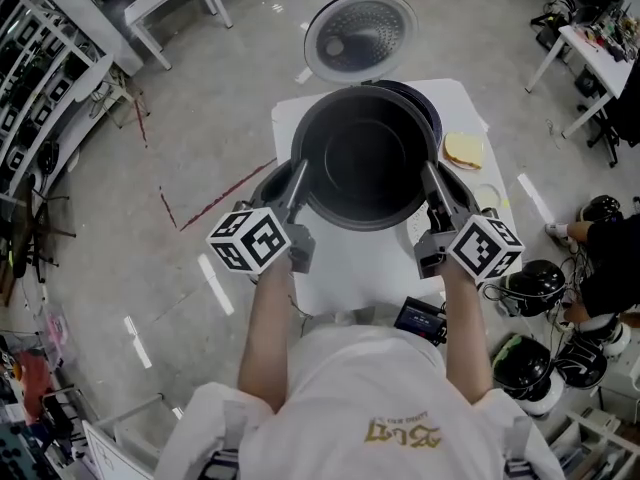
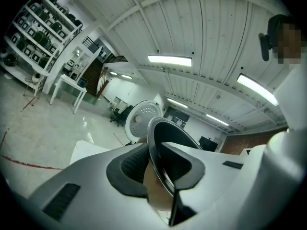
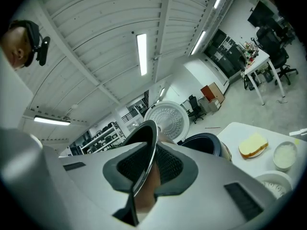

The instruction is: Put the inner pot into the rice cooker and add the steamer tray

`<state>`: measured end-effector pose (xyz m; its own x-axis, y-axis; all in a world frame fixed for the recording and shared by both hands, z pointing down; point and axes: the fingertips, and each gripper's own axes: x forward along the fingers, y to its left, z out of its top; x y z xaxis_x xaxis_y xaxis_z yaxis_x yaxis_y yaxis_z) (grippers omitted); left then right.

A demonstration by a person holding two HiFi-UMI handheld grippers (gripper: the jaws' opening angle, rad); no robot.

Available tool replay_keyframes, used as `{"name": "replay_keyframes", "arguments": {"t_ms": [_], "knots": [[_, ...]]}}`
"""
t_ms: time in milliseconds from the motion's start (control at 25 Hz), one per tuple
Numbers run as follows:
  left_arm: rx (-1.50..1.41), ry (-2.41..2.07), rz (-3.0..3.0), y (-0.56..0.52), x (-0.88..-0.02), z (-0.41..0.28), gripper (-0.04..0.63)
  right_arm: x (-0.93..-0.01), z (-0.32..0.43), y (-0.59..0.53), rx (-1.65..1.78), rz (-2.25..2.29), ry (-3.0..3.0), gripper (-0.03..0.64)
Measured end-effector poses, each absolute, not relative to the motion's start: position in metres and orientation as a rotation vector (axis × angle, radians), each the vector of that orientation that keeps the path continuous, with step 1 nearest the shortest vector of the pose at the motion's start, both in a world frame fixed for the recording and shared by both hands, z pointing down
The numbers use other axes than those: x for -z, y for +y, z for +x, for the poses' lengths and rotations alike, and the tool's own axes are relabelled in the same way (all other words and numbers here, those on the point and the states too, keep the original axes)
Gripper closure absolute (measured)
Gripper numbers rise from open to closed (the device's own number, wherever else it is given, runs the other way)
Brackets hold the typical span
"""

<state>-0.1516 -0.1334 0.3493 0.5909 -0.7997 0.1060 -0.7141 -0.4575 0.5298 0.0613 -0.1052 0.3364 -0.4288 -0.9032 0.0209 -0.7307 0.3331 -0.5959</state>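
The dark inner pot (image 1: 362, 158) hangs above the white table (image 1: 350, 278), held level by its rim from both sides. My left gripper (image 1: 297, 175) is shut on the pot's left rim and my right gripper (image 1: 432, 175) on its right rim. In the left gripper view the thin metal rim (image 2: 160, 159) runs between the dark pads (image 2: 132, 169). The right gripper view shows the same rim (image 3: 144, 164) pinched between its pads. The rice cooker (image 1: 418, 101) stands just behind the pot with its round lid (image 1: 360, 30) open; its dark body (image 3: 204, 145) is empty.
A yellow sponge-like piece on a plate (image 1: 463, 150) and a small white bowl (image 3: 286, 155) lie on the table's right side. A white perforated piece (image 3: 276, 186) lies near them. A black device (image 1: 420, 318) sits at the table's front edge. Helmets (image 1: 535, 283) lie on the floor at right.
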Motion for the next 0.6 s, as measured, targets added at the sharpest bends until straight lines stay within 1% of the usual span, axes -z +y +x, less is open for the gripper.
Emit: {"name": "replay_keyframes", "arguments": {"t_ms": [600], "knots": [[0.243, -1.246, 2.271, -0.194, -0.343, -0.102, 0.499, -0.331, 0.112, -0.175, 0.789, -1.388, 2.308, 0.554]]}}
